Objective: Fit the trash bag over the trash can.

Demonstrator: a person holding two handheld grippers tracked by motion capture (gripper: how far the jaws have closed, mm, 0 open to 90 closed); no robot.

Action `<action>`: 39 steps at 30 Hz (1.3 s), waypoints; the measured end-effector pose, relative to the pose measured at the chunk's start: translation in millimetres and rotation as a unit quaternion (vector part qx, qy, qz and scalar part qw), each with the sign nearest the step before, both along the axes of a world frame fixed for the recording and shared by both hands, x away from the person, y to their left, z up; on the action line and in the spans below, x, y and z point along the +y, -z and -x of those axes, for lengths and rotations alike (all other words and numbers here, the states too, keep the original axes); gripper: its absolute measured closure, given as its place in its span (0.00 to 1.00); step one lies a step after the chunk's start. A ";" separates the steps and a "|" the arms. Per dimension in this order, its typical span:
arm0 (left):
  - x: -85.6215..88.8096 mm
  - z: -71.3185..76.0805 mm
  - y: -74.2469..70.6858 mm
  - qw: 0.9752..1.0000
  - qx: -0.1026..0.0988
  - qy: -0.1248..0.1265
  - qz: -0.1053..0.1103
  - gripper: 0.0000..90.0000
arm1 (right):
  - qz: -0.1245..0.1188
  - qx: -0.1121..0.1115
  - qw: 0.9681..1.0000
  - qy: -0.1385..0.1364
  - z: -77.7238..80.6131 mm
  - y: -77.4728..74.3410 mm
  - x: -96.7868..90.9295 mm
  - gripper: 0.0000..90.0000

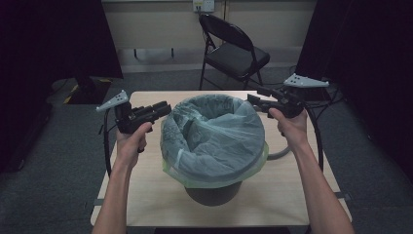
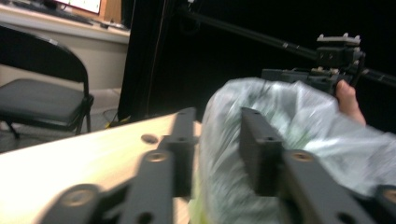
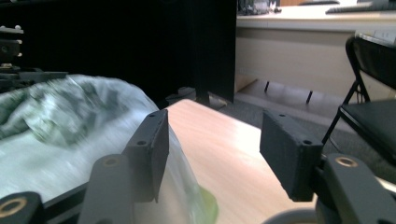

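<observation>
A dark waste bin (image 1: 214,194) stands in the middle of the wooden table (image 1: 146,195), lined with a thin translucent bag (image 1: 214,131) whose edge is folded over the rim. My left gripper (image 1: 163,108) is level with the bin's left rim and points at it. In the left gripper view its jaws (image 2: 217,116) stand apart, with the bag's plastic (image 2: 280,121) showing in the gap, and no pad visibly presses it. My right gripper (image 1: 253,101) hovers by the far right rim. Its jaws (image 3: 212,119) are wide open with bare table (image 3: 219,149) between them and the bag (image 3: 70,121) beside the left jaw.
A black folding chair (image 1: 234,53) stands beyond the table's far edge. Dark curtains close off both sides, and grey carpet surrounds the table. A cable from each gripper hangs down beside the forearms. Bare table top lies left, right and in front of the bin.
</observation>
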State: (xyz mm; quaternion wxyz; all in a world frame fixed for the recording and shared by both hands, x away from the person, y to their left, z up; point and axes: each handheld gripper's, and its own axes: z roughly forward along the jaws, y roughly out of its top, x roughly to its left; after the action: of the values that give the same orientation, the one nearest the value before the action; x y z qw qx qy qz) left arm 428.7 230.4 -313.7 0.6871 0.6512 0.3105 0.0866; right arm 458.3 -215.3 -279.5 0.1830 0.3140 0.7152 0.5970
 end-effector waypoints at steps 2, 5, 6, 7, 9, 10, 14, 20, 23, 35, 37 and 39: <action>-5.2 2.8 -7.0 1.000 -0.009 0.005 -0.008 0.63 | -0.001 -0.010 1.000 -0.008 3.5 -8.0 3.7 0.45; -14.0 4.6 -10.5 1.000 -0.014 0.004 -0.026 0.56 | -0.002 -0.016 0.999 -0.031 9.4 -18.2 13.4 0.41; -17.4 3.6 -9.9 1.000 -0.013 0.006 -0.025 0.56 | -0.002 -0.018 0.999 -0.035 10.6 -19.7 15.9 0.40; -20.1 2.3 -8.8 1.000 -0.008 0.011 -0.024 0.56 | 0.002 -0.019 0.999 -0.042 12.3 -21.9 20.2 0.40; -24.7 -0.7 -6.5 0.999 -0.004 0.017 -0.033 0.59 | 0.011 -0.023 0.998 -0.051 14.2 -25.6 27.0 0.44; -26.5 -2.2 -5.5 0.999 -0.001 0.020 -0.032 0.61 | 0.016 -0.025 0.998 -0.061 15.1 -27.8 30.3 0.51; -30.4 -8.1 -5.5 0.999 0.000 0.032 -0.036 0.66 | 0.031 -0.045 0.995 -0.080 16.8 -42.3 44.3 0.63; -33.1 -16.6 -5.4 0.999 0.012 0.041 -0.032 0.69 | 0.024 -0.041 0.991 -0.128 13.6 -69.7 74.2 0.61; -33.7 -18.6 -4.0 0.999 0.015 0.043 -0.027 0.71 | 0.029 -0.014 0.986 -0.165 10.2 -68.3 93.4 0.51; -44.1 -19.8 -3.2 0.998 0.013 0.055 -0.025 0.72 | 0.199 0.090 0.951 -0.217 -2.5 -28.4 145.8 0.81; -43.8 -19.6 -3.7 0.998 0.015 0.055 -0.024 0.71 | 0.212 0.102 0.949 -0.212 -4.6 -24.7 146.5 0.87; -43.1 -19.0 -5.0 0.998 0.017 0.053 -0.023 0.67 | 0.215 0.111 0.949 -0.202 -6.8 -22.2 145.7 0.88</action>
State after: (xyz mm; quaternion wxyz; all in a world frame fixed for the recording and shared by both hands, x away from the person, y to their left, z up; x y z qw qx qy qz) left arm 447.7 187.3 -308.7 0.6700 0.6836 0.2857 0.0462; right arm 465.1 -69.6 -257.3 0.0411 0.1808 0.8907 0.4150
